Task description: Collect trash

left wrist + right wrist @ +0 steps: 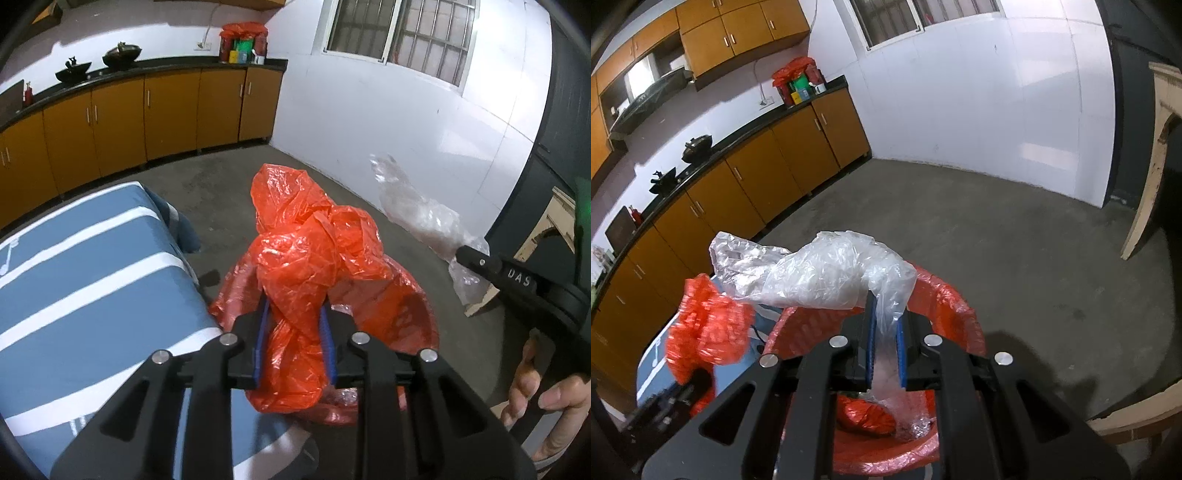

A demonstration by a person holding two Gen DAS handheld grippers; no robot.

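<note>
Your left gripper (pixel 293 339) fingers are pinched on the red bag (pixel 306 258), bunched towards 12. Right gripper (pixel 884 343) fingers squeeze the clear bag (pixel 820 275), trailing to 10 o'clock, w/ red-lined bin (pixel 956 314) underneath.

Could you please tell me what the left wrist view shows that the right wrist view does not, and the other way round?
Only the left wrist view shows the left gripper shut on the red plastic bag, a hand holding the right tool, and the counter's end.

Only the right wrist view shows the right gripper shut on the clear plastic bag, the upper cabinets, and crumpled trash inside the red-lined bin.

Both show the blue striped tablecloth, the orange cabinets, the barred window and the grey floor.
</note>
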